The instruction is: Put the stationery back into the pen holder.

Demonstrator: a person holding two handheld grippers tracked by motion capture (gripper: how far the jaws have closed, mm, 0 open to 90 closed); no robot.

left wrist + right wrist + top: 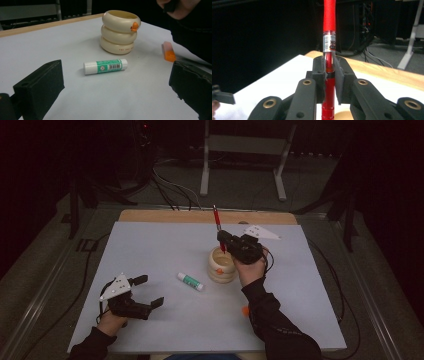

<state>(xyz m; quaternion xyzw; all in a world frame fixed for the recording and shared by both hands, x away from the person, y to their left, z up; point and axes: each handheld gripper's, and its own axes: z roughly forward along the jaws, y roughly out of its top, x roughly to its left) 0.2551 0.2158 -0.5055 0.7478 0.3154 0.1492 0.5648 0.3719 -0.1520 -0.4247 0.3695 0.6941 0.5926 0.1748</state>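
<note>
Your right gripper (223, 241) clamps the red pen (329, 62) upright, tip just above the cream ringed holder (222, 265) on the bench (150, 250). Your left gripper (149, 291) hangs open near the glue stick (105, 66).

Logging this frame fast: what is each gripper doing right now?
Left gripper: open, holding nothing.
Right gripper: shut on the red pen, held upright above the cream holder.

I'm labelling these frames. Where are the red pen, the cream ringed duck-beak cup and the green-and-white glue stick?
Red pen (329, 27): right gripper view, on its red grip.
Cream ringed duck-beak cup (117, 31): left gripper view, on its middle ring.
Green-and-white glue stick (106, 66): left gripper view, on its green label.
</note>
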